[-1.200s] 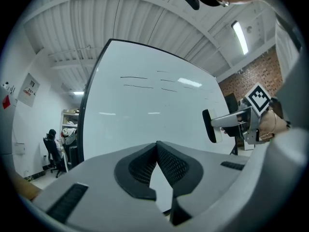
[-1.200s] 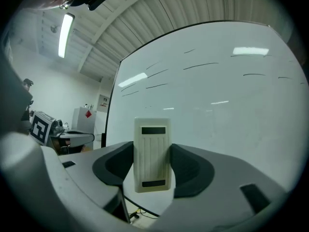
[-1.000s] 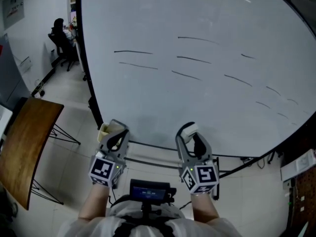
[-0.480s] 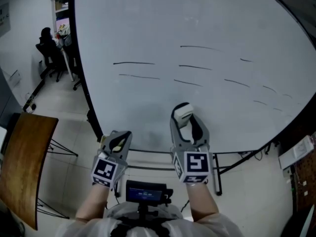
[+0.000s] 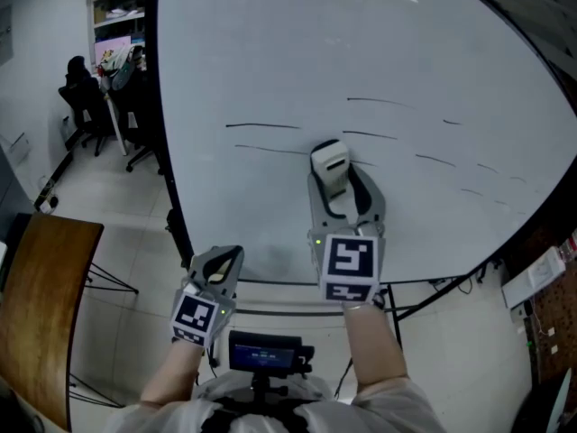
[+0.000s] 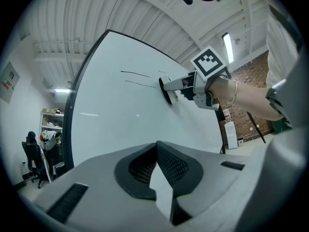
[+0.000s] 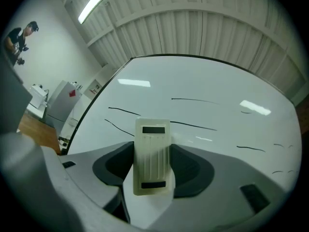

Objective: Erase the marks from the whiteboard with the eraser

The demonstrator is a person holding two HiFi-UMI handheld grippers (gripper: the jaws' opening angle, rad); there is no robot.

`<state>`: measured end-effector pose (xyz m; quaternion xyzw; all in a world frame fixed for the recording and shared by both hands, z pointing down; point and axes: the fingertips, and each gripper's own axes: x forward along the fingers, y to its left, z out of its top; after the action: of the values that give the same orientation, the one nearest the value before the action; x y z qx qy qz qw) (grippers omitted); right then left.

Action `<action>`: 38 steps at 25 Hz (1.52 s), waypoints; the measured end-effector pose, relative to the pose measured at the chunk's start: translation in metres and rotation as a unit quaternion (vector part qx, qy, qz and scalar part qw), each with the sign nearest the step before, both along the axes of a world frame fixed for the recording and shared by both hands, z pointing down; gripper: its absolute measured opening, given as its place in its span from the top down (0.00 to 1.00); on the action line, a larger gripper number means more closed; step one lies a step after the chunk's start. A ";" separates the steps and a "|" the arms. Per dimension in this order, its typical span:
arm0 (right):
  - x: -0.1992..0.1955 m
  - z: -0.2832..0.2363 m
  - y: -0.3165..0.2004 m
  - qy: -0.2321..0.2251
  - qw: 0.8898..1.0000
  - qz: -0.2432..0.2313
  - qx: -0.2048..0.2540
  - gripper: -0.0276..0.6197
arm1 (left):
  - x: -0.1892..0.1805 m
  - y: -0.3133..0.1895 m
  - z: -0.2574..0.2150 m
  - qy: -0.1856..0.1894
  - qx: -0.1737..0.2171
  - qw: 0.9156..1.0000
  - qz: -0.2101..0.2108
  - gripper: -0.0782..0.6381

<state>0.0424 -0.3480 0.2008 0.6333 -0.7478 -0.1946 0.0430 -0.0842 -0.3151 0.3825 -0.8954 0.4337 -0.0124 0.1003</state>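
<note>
The big whiteboard (image 5: 379, 52) carries several short black marks (image 5: 262, 126), also seen as marks (image 7: 193, 100) in the right gripper view. My right gripper (image 5: 335, 183) is raised against the board, shut on a cream eraser (image 5: 329, 167); the eraser (image 7: 152, 154) stands between its jaws, its top edge at a mark line. From the left gripper view the eraser (image 6: 168, 94) touches the board just below the two leftmost marks. My left gripper (image 5: 219, 264) hangs low by the board's bottom edge, jaws closed together with nothing between them (image 6: 158, 175).
A wooden table (image 5: 36, 305) stands at the left. Office chairs (image 5: 77, 97) and shelves sit at the far left beyond the board's black edge. A brick wall and cables (image 5: 550, 323) lie at the right. The board's stand legs (image 5: 424, 296) cross below.
My right gripper has risen with the eraser from the board's lower edge up to the marks. The left gripper has dropped slightly and stayed low.
</note>
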 end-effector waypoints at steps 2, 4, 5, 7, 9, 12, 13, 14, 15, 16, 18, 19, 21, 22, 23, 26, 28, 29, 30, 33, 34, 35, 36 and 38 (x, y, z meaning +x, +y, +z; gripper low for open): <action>-0.002 -0.001 -0.002 0.006 1.000 0.018 0.014 0.58 | -0.004 -0.001 0.001 0.008 -0.008 1.000 -0.003 0.88; -0.003 -0.001 -0.003 0.010 0.999 0.029 0.029 0.58 | -0.008 -0.001 0.004 0.016 -0.018 1.000 -0.008 0.88; -0.003 -0.001 -0.004 0.011 0.999 0.031 0.035 0.58 | -0.010 -0.002 0.007 0.015 -0.018 1.000 -0.007 0.88; -0.003 -0.002 -0.004 0.015 0.999 0.030 0.043 0.58 | -0.013 -0.005 0.013 0.011 -0.018 1.000 -0.005 0.88; -0.002 -0.001 -0.004 0.019 0.999 0.026 0.038 0.58 | -0.016 -0.006 0.015 0.016 -0.022 1.000 -0.006 0.88; 0.000 -0.002 -0.004 0.018 0.999 0.022 0.027 0.58 | -0.017 -0.009 0.018 0.016 -0.022 1.000 -0.003 0.88; 0.000 -0.002 -0.004 0.017 0.999 0.021 0.025 0.58 | -0.017 -0.009 0.018 0.017 -0.022 1.000 -0.004 0.88; 0.001 -0.002 -0.004 0.018 0.999 0.021 0.024 0.58 | -0.017 -0.010 0.018 0.020 -0.024 1.000 -0.005 0.88; 0.003 -0.002 -0.004 0.018 0.999 0.023 0.023 0.58 | -0.016 -0.011 0.018 0.021 -0.024 0.999 -0.006 0.88; 0.005 -0.001 -0.004 0.019 0.999 0.024 0.023 0.58 | -0.016 -0.011 0.019 0.021 -0.023 1.000 -0.005 0.88; 0.014 0.000 -0.004 0.015 0.999 0.030 0.023 0.58 | -0.015 -0.013 0.021 0.018 -0.022 1.000 -0.003 0.88; 0.021 0.001 -0.003 0.010 0.999 0.033 0.023 0.58 | -0.014 -0.014 0.021 0.019 -0.025 0.999 -0.003 0.88; 0.041 0.003 -0.004 -0.001 0.999 0.043 0.020 0.58 | -0.011 -0.015 0.021 0.027 -0.035 0.999 -0.006 0.88; 0.052 0.004 -0.004 -0.006 0.999 0.048 0.018 0.58 | -0.008 -0.015 0.020 0.029 -0.037 0.999 -0.006 0.88; 0.064 0.005 -0.005 -0.011 0.998 0.055 0.016 0.58 | -0.006 -0.016 0.021 0.028 -0.036 0.999 -0.003 0.88; 0.098 0.008 -0.004 -0.033 0.996 0.081 0.011 0.58 | 0.002 -0.017 0.023 0.019 -0.032 0.999 0.006 0.88; 0.116 0.010 -0.003 -0.049 0.995 0.090 0.006 0.58 | 0.009 -0.017 0.024 0.016 -0.033 0.999 0.011 0.88; 0.121 0.011 -0.003 -0.054 0.994 0.091 0.003 0.58 | 0.012 -0.017 0.024 0.014 -0.031 0.999 0.014 0.88; 0.123 0.011 -0.003 -0.056 0.994 0.092 0.001 0.58 | 0.015 -0.017 0.024 0.013 -0.030 0.999 0.016 0.88; 0.117 0.009 0.000 -0.041 0.995 0.096 0.000 0.58 | 0.021 -0.016 0.021 0.018 -0.034 0.999 0.016 0.88; 0.109 0.008 0.003 -0.031 0.995 0.092 0.002 0.58 | 0.022 -0.015 0.021 0.019 -0.037 0.999 0.015 0.88; 0.097 0.005 0.006 -0.021 0.997 0.080 0.005 0.58 | 0.023 -0.015 0.021 0.020 -0.040 0.999 0.013 0.88; 0.080 0.001 0.008 -0.010 0.998 0.060 0.009 0.58 | 0.022 -0.014 0.021 0.021 -0.042 0.999 0.012 0.88; 0.040 -0.006 0.011 0.030 0.999 0.016 0.028 0.58 | 0.019 -0.015 0.023 0.018 -0.038 0.999 0.011 0.88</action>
<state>0.0825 -0.3370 0.1947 0.6398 -0.7304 -0.2339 0.0507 -0.0654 -0.3304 0.4056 -0.9031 0.4251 -0.0118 0.0591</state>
